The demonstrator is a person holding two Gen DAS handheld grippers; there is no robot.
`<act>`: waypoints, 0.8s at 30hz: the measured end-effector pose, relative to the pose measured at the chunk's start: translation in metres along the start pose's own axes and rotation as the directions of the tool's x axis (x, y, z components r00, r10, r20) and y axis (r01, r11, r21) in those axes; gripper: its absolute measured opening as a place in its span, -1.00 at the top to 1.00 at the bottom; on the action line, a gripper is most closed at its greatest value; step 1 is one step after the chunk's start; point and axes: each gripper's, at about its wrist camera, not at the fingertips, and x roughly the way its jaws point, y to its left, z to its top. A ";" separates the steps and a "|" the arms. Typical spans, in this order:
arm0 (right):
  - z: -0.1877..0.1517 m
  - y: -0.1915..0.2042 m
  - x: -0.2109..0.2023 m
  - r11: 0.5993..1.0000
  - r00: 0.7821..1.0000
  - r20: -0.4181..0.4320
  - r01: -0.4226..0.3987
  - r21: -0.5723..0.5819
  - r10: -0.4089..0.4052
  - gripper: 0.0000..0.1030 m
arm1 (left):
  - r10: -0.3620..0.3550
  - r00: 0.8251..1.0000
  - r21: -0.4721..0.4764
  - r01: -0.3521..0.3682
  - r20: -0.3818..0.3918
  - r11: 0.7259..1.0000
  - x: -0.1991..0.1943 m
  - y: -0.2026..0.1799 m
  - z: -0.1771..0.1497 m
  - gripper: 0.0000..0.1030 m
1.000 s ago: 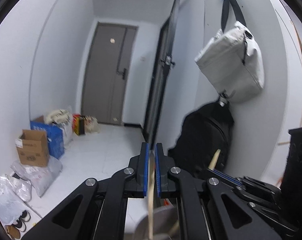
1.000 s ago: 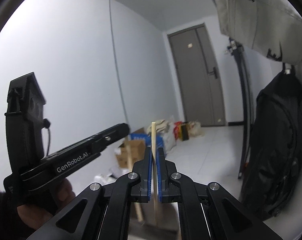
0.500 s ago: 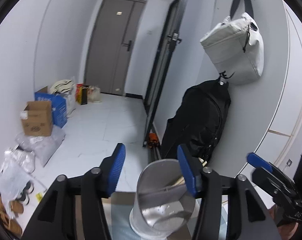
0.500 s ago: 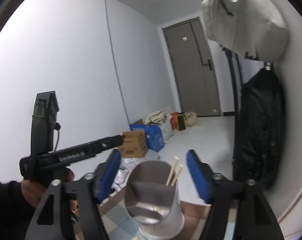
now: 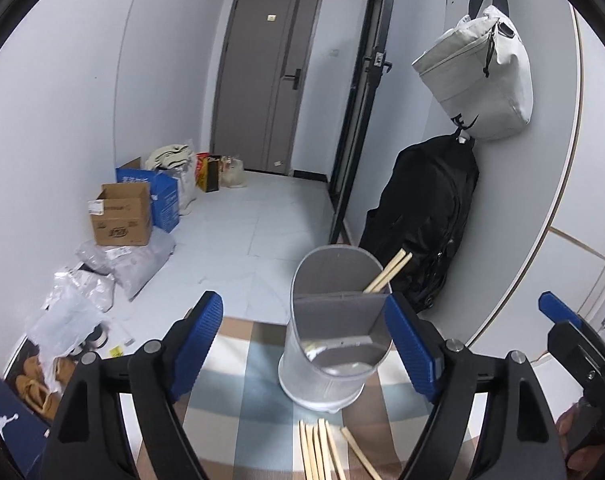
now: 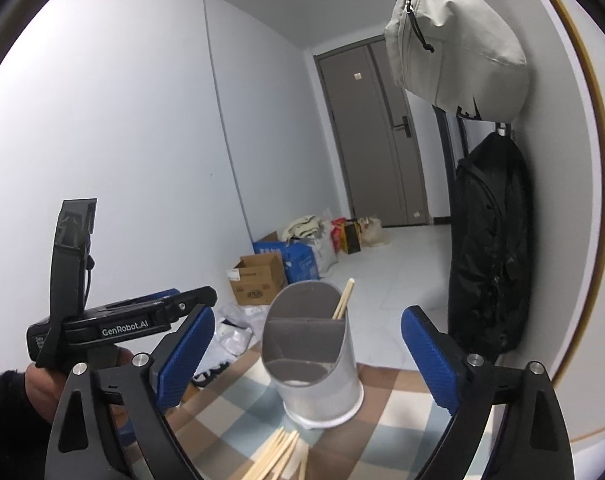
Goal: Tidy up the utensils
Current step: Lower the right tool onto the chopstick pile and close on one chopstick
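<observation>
Between deposits: two pale wooden chopsticks (image 5: 387,272) standing in rear compartment of grey divided cylindrical holder (image 5: 334,332) mid-worktop, left gripper (image 5: 306,354) and right gripper (image 6: 308,354) jaws opening, empty; next, descend to loose wooden chopsticks (image 5: 322,454) at near edge.

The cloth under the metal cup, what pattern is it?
The cloth is checked: blue, brown and white squares, clearest from the left wrist.

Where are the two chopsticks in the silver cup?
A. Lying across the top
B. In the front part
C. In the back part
C: the chopsticks lean in the compartment behind the divider of the silver cup; the front compartment holds none.
</observation>
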 end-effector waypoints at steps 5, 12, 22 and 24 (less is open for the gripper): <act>-0.009 0.003 -0.008 1.000 1.000 -0.014 0.001 0.001 -0.001 -0.94 | 0.043 0.999 0.002 -0.043 -0.016 0.999 -0.009 -0.004 -0.017 -0.65; -0.024 0.009 -0.012 1.000 0.998 -0.060 0.000 -0.002 0.000 -1.00 | 0.073 0.997 0.030 -0.073 -0.023 0.997 -0.018 -0.008 -0.037 -0.78; -0.053 0.009 0.013 1.000 0.971 -0.240 0.000 -0.014 -0.003 -1.00 | 0.079 0.993 0.023 -0.077 -0.091 0.997 -0.012 0.004 -0.063 -0.82; -0.060 0.007 0.023 1.000 0.957 -0.288 0.013 -0.010 -0.016 -1.00 | 0.045 0.991 0.014 -0.044 -0.123 0.999 -0.009 0.007 -0.064 -0.82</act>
